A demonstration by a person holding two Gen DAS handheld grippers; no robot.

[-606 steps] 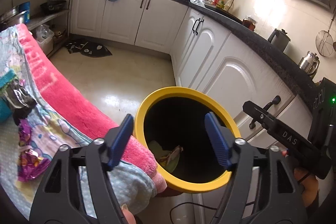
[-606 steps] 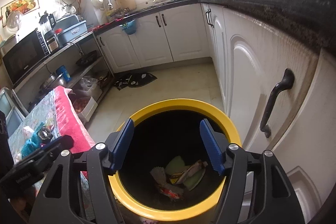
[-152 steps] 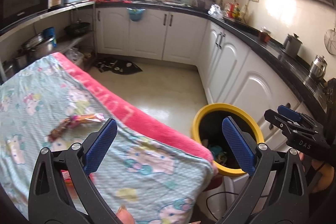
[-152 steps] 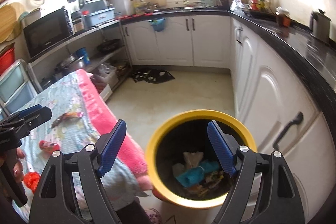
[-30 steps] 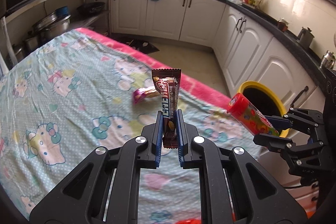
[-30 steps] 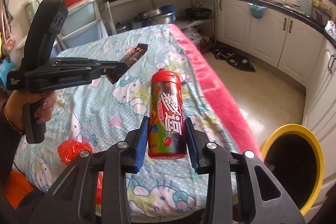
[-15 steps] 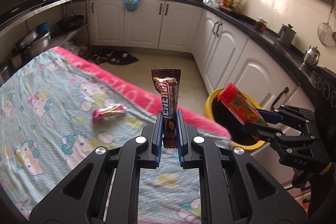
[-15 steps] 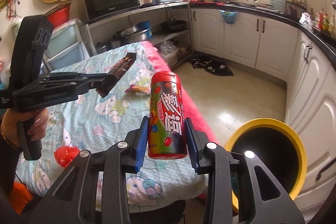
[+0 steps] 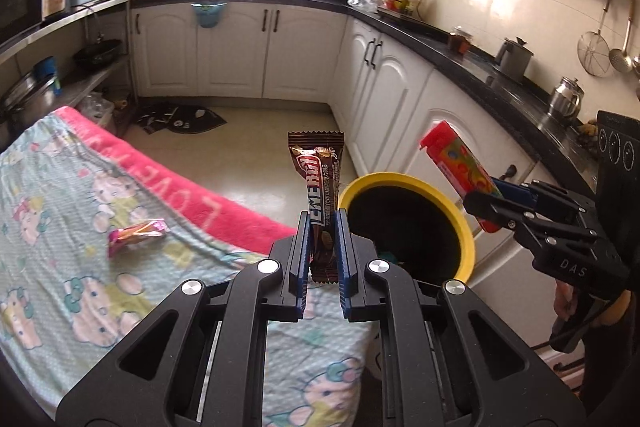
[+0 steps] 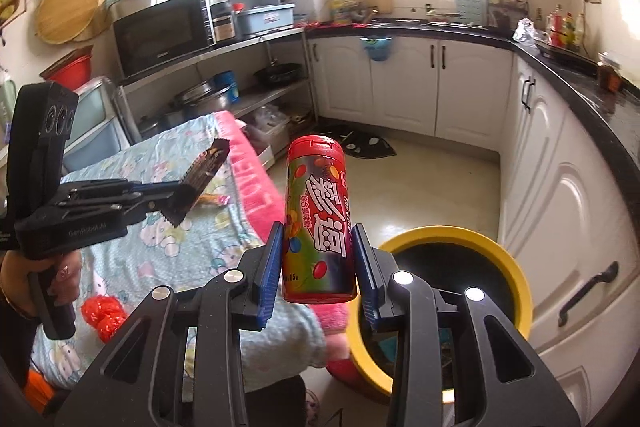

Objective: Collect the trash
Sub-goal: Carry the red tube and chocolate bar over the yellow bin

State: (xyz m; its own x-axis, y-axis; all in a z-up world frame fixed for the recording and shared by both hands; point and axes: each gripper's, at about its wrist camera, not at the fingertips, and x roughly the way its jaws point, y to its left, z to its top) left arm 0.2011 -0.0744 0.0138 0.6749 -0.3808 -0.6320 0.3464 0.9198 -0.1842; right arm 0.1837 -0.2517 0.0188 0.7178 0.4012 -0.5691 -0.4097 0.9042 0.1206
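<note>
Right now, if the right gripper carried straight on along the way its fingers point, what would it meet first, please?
Probably the floor beyond the yellow bin. The right gripper, shut on the candy tube, aims down past the pink-edged table, and the bin's mouth lies lower right of that line. Depth is uncertain.

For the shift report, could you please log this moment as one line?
left tongs: shut on chocolate bar | right tongs: shut on candy tube | yellow bin: nearby

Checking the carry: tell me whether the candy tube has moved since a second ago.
Yes. The candy tube in the right claw moved off the blanket, toward the yellow bin.
</note>
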